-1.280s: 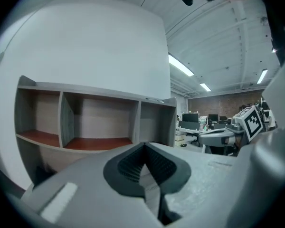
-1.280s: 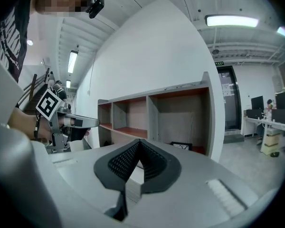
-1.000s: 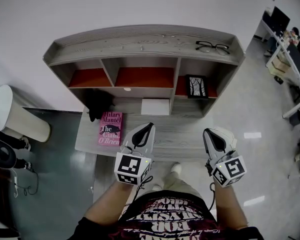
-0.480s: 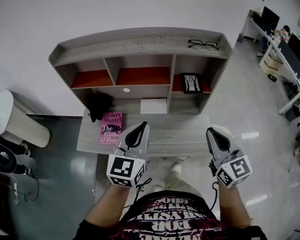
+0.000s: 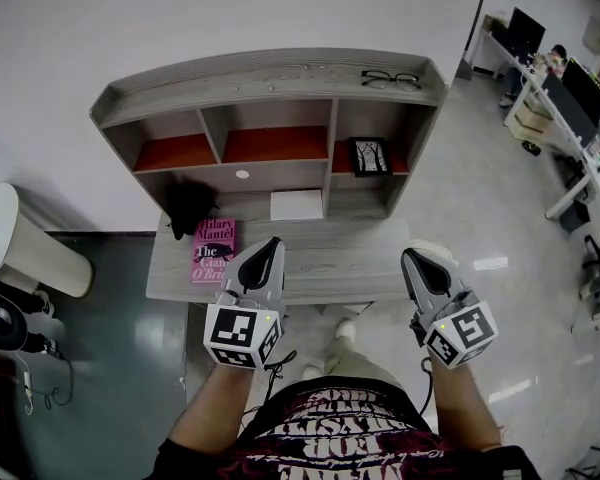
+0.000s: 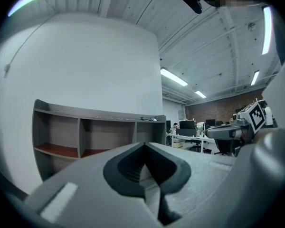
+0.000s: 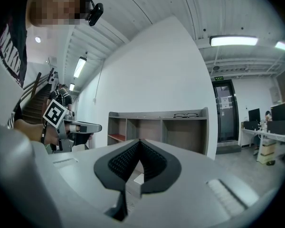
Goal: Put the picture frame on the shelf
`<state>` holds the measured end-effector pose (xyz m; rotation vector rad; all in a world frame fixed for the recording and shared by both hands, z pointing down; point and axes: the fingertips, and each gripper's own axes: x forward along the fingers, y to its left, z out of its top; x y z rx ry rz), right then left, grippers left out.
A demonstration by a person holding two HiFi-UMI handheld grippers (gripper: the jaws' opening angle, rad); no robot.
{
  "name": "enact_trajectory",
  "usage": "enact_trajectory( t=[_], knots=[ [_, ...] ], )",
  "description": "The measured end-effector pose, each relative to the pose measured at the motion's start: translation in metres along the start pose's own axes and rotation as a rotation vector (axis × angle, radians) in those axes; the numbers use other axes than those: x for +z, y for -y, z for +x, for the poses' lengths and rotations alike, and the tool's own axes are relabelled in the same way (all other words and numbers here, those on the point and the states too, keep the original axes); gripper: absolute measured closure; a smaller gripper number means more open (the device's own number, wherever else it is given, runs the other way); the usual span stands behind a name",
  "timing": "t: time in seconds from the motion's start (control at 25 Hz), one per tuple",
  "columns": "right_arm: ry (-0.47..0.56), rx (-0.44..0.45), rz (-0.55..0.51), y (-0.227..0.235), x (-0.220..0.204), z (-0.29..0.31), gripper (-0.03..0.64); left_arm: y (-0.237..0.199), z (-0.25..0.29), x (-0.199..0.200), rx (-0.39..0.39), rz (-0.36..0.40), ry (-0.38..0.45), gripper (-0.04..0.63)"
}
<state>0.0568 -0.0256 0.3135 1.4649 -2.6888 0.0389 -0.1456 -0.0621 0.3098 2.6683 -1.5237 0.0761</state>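
Left tool (image 5: pixel 272 245) and right tool (image 5: pixel 410 258) closed, empty, picture frame (image 5: pixel 368 156) well ahead on shelf (image 5: pixel 270 78)

A plain white wall (image 5: pixel 230 18) is rising behind a grey wood-grain desk (image 5: pixel 350 263), which is carrying a grey wood-grain shelf unit (image 5: pixel 270 74) with three red-floored cubbies. A glossy pale grey floor (image 5: pixel 480 218) is reflecting the lamps and turning darker grey-green at the left. White office desks (image 5: pixel 576 118) with dark monitors are lining the far right. Overhead, long white strip lights (image 7: pixel 233 41) are glowing under a ribbed white ceiling (image 6: pixel 128 4), and a brown brick wall (image 6: pixel 218 109) is closing the far end.
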Motion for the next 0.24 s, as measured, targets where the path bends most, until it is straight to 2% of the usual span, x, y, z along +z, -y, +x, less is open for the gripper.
enact_trajectory(
  t=[0.24],
  knots=[
    [-0.003, 0.005, -0.001, 0.0049, 0.0010, -0.0041, 0.592, 0.0110, 0.0034, -0.0016, -0.009, 0.002, -0.005, 0.595]
  ],
)
